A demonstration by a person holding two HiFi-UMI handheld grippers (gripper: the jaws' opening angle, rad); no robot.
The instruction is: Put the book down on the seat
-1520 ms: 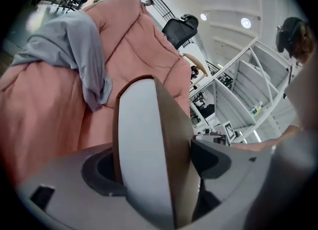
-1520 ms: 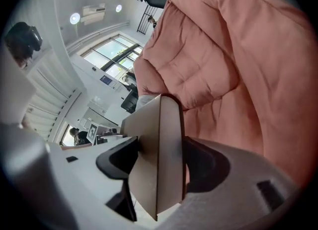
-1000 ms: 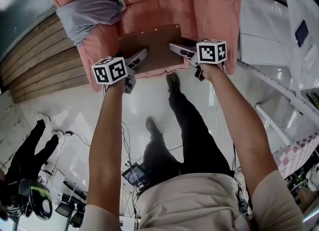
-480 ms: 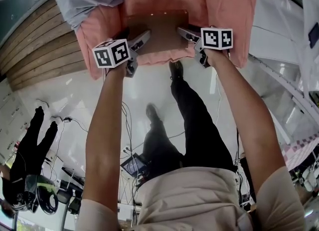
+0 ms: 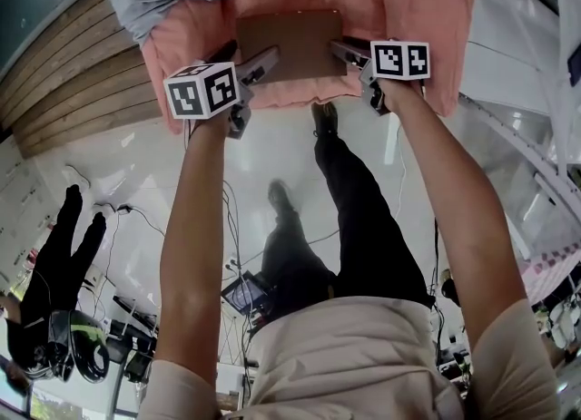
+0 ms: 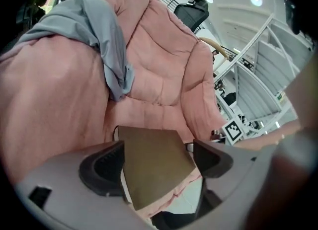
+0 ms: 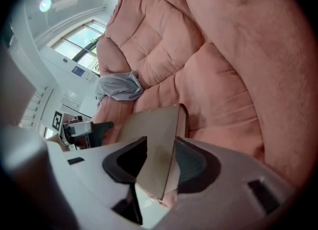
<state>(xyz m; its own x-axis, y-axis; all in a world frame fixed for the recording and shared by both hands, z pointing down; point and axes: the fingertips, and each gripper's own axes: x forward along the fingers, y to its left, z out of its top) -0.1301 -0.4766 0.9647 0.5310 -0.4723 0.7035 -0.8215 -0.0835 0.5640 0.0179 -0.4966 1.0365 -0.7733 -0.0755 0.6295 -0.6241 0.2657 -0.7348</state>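
Brown flat hardcover book (image 5: 289, 42) lies on pink padded seat (image 5: 300, 92), just ahead, between both grippers. Right gripper (image 7: 158, 159) has just been closing onto its edge; left gripper (image 6: 159, 157) gapes, gripping nothing.

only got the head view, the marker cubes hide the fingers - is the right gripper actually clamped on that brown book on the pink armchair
observer: yes. In the right gripper view, the right gripper has just been closing its fingers, and the near corner of the flat brown hardcover book is pinched between them.
operator: and the left one
observer: the left gripper is open. Its fingers stand wide apart, and the book's other near corner lies between them, apparently unclamped.
operator: anything behind the chair i cant see
observer: a black high-backed chair stands behind the pink padded armchair, above the top edge of your frame.
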